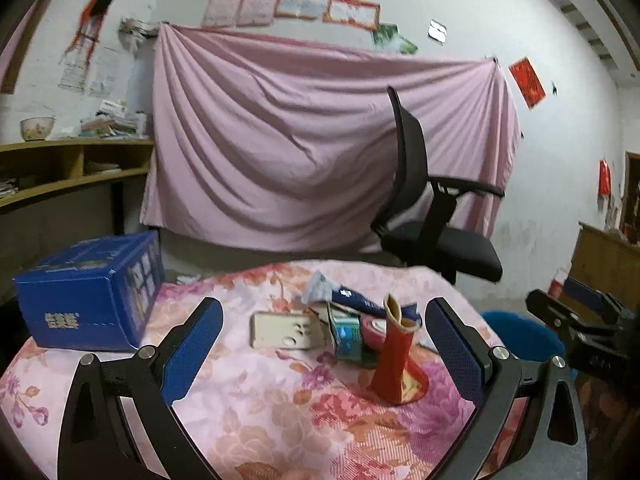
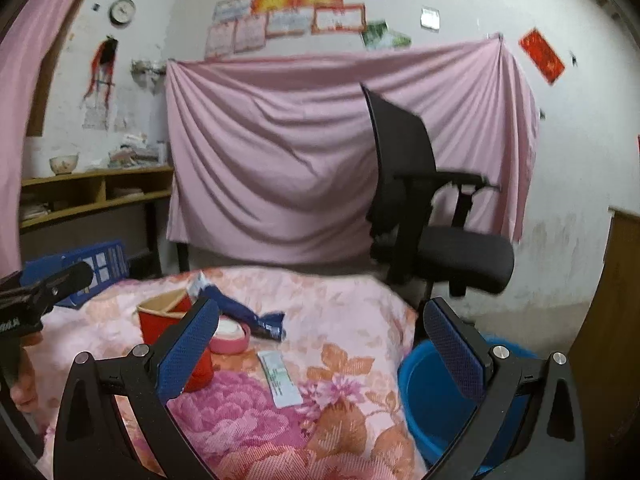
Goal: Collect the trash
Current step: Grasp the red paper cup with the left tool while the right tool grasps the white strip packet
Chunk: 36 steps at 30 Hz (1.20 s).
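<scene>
1. Surface: desk (image 1: 248, 420) under a pink floral cloth; trash lies grouped toward its far right part.
2. Trash, left wrist view: squashed red paper cup (image 1: 396, 364) standing nearest; small teal carton (image 1: 347, 336) just behind it, tilted; pink tape roll (image 1: 374, 330) beside the carton; white flat box (image 1: 282, 330) to the left; dark blue wrapper (image 1: 360, 300) at the far side of the group.
3. Trash, right wrist view: white paper slip (image 2: 280, 378) lying flat and apart, nearer the desk's right edge.
4. Receptacle: blue basin (image 2: 436, 396) on the floor, just off the desk's right edge; apparently the collection point.
5. Left claw (image 1: 324, 352): jaws spread wide, holding nothing, aimed at the group.
6. Right claw (image 2: 316, 352): jaws spread wide, holding nothing, above the near right part of the desk.
7. Not trash, by appearance: blue box (image 1: 88, 304) at far left.
8. Step, as judged: approach before a first pick; nothing visibly gathered.
9. Next move calls for: lowering the left claw around the red cup, closing lightly since it is already crushed, then carrying it right to the basin.
</scene>
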Motion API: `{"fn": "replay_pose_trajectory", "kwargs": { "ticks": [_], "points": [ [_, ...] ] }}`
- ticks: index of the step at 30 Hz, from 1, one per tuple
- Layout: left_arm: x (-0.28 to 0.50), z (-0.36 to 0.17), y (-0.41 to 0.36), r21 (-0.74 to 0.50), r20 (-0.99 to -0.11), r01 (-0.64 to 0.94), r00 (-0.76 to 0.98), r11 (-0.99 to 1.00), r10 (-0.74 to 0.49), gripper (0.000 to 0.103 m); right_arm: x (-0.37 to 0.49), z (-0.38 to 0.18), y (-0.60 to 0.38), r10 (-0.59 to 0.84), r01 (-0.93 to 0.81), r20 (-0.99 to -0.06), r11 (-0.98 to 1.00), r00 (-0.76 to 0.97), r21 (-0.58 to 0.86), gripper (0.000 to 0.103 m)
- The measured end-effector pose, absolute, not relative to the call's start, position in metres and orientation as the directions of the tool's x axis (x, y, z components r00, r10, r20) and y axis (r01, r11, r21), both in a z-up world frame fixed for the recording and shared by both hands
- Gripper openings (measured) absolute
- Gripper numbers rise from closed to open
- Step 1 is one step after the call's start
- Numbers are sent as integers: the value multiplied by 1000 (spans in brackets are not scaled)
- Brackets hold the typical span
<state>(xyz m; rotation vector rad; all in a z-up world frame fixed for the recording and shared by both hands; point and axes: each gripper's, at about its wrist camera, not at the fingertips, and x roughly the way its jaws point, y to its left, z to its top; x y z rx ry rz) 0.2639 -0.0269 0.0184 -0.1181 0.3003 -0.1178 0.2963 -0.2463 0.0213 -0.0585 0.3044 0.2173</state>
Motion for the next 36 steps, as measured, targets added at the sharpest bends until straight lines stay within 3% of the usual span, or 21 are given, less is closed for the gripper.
{"fn": "replay_pose_trajectory", "kwargs": {
  "ticks": [3, 7, 9, 11, 13, 17, 20, 24, 29, 30, 32, 36],
  "points": [
    [272, 15, -32, -124, -324, 125, 933, 984, -160, 99, 309, 16, -251, 214, -224, -370, 974, 904, 16, 99],
    [284, 9, -40, -118, -381, 182, 899, 976, -213, 96, 329, 4, -253, 276, -270, -484, 959, 831, 83, 79],
    [291, 6, -43, -121, -412, 217, 877, 969, -248, 73, 335, -1, -251, 299, -290, -520, 952, 800, 101, 71],
    [300, 1, -47, -129, -450, 245, 849, 961, -277, 62, 338, -3, -248, 315, -308, -544, 945, 777, 107, 64],
    [307, -2, -50, -142, -479, 268, 824, 953, -303, 54, 342, -7, -243, 326, -326, -572, 939, 753, 105, 60],
    [316, -7, -55, -177, -523, 325, 769, 929, -369, 45, 355, -17, -234, 327, -346, -648, 932, 688, 103, 40],
    [323, -11, -57, -215, -550, 358, 724, 908, -416, 29, 364, -26, -231, 332, -356, -694, 927, 639, 115, 37],
    [332, -17, -56, -273, -579, 365, 677, 890, -455, 18, 368, -32, -227, 339, -376, -725, 919, 600, 119, 37],
    [334, -20, -59, -312, -596, 376, 638, 872, -488, 11, 373, -39, -222, 316, -380, -761, 920, 566, 100, 37],
    [334, -20, -59, -318, -598, 377, 632, 870, -492, 8, 373, -39, -222, 309, -376, -763, 922, 568, 93, 35],
    [335, -20, -59, -321, -604, 370, 629, 872, -489, 5, 374, -39, -222, 302, -369, -765, 925, 568, 90, 23],
    [333, -18, -56, -324, -601, 350, 641, 879, -477, 4, 372, -39, -225, 313, -371, -764, 923, 565, 104, 21]
  ]
}}
